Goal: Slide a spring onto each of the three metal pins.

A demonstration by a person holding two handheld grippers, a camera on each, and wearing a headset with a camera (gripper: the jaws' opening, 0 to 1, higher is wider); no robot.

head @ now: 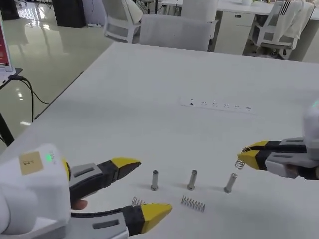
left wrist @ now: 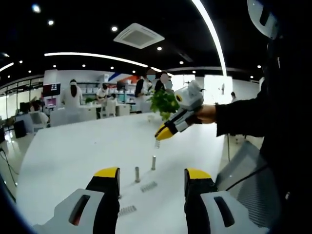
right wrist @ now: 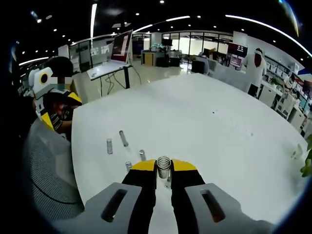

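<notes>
Left gripper (head: 148,188), foreground: jaws spread wide, holding nothing; one loose spring (head: 137,201) lies on the white table (head: 149,99) near its tips, a second spring (head: 193,203) just beside. Three metal pins (head: 192,179) stand upright, bare. Right gripper (head: 247,153): jaws closed on a third spring (head: 240,163), near the rightmost pin (head: 230,182).

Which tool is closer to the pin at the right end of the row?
Right. The right tool, shut on a spring, hangs just above and beside the right-end pin. The left tool sits open at the row's other end, by the leftmost pin.
</notes>
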